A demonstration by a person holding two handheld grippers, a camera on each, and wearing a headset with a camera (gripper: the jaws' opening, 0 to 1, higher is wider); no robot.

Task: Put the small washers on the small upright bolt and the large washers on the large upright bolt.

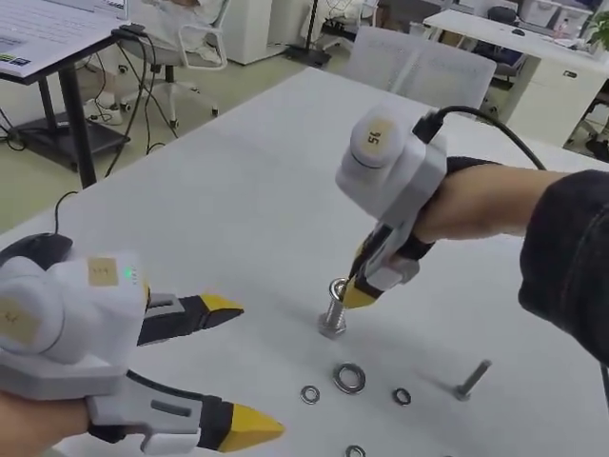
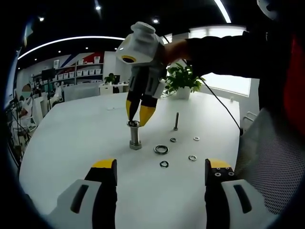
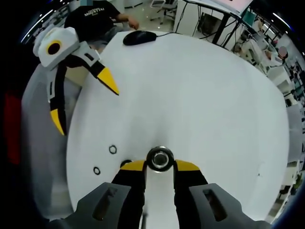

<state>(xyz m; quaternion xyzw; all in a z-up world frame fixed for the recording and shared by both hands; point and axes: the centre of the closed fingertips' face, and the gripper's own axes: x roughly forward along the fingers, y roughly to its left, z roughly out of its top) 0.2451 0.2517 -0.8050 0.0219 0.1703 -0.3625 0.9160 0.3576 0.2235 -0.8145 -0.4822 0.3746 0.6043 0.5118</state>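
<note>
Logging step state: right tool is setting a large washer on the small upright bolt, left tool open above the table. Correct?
Wrong bolt. The right tool holds the large washer at the top of the large upright bolt; the small upright bolt stands bare, apart from it, as the left gripper view shows. The left tool is open above the table.

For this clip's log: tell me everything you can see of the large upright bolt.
The large bolt looks like bright silver steel, with a threaded shank and a wider base. It stands upright, base down, on the white table. At its top is a large washer, pinched between the yellow tips of the right gripper; whether the ring is already around the shank cannot be told. A second large washer lies flat on the table close by, not touching the bolt.
</note>
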